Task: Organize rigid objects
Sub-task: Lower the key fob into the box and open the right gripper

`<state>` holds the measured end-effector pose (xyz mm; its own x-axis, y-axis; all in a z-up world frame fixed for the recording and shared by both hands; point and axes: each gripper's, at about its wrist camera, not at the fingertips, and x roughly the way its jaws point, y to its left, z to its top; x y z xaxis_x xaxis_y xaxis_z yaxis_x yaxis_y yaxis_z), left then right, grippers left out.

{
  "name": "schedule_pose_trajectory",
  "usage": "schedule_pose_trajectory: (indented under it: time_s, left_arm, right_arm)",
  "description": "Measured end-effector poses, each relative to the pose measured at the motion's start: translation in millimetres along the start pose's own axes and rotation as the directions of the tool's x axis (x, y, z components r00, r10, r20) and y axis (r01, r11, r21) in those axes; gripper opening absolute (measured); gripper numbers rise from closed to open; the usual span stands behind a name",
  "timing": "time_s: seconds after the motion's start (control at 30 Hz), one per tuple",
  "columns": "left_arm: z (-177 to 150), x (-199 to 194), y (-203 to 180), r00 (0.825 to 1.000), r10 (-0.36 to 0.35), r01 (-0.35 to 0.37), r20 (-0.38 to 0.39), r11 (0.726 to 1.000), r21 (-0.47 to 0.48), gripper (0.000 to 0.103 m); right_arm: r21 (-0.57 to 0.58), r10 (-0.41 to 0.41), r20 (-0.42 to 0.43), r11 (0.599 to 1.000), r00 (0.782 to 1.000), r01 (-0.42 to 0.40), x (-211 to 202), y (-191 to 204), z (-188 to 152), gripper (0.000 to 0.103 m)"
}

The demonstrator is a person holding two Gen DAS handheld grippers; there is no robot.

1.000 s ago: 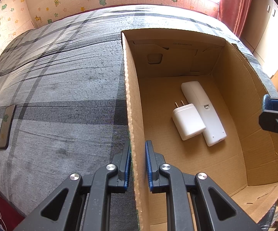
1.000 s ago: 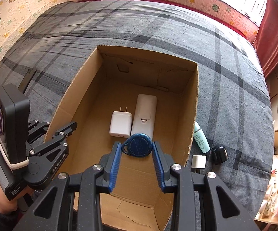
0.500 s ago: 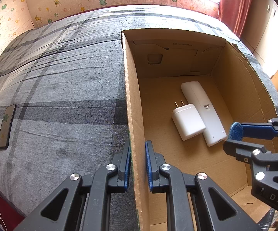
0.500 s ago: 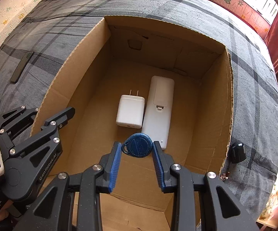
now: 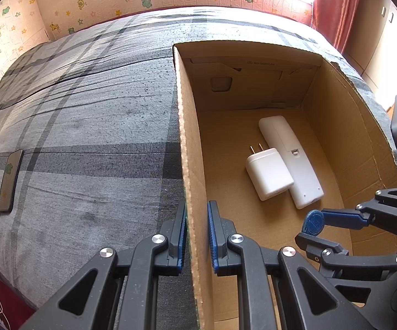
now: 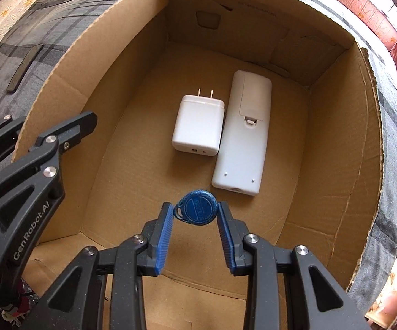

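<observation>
An open cardboard box (image 5: 358, 148) (image 6: 121, 55) sits on a grey plaid bed. On its floor lie a white plug charger (image 5: 268, 174) (image 6: 198, 126) and, touching its right side, a white remote (image 5: 292, 159) (image 6: 242, 134) face down. My left gripper (image 5: 197, 214) is shut on the box's left wall (image 5: 189, 143), one pad on each side. My right gripper (image 6: 195, 214) (image 5: 310, 229) points down inside the box, shut on a round blue key fob (image 6: 197, 210) (image 5: 312, 221). The fob hangs above the box floor, just in front of the remote's near end.
A dark phone (image 5: 10, 180) (image 6: 23, 66) lies flat on the bed (image 5: 88, 137) left of the box. A patterned wall and a bright window run along the far side, with a red curtain (image 5: 336, 5) at the right.
My right gripper has sunk into the box with the blue fob, so the box now fills its view. The left gripper stays clamped on the box wall.
</observation>
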<state>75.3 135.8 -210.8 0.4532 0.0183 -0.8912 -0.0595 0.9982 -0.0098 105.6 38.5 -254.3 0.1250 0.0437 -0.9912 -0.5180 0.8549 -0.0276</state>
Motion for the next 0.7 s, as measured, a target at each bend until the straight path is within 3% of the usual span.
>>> schedule_pose_trajectory:
  time_s: [0.3, 0.37, 0.43, 0.7]
  left_arm:
    - [-0.5, 0.1, 0.0, 1.0, 0.001, -0.001, 0.0, 1.0, 0.001, 0.015]
    - [-0.5, 0.1, 0.1, 1.0, 0.001, -0.001, 0.0, 1.0, 0.001, 0.015]
    - [-0.5, 0.0, 0.0, 1.0, 0.002, -0.002, 0.0, 1.0, 0.001, 0.015]
    - [-0.8, 0.0, -0.1, 1.0, 0.003, -0.003, -0.001, 1.0, 0.002, 0.015]
  right_arm:
    - [0.007, 0.015, 0.017, 1.0, 1.0, -0.015, -2.5, -7.2, -0.5, 0.036]
    - [0.011, 0.016, 0.022, 1.0, 1.0, -0.016, -6.1, -9.8, -2.9, 0.04]
    - [0.018, 0.012, 0.034, 1.0, 0.999, -0.012, -8.0, -11.7, -5.8, 0.052]
    - [0.021, 0.0, 0.054, 1.0, 0.999, -0.001, -20.7, -16.6, -10.6, 0.052]
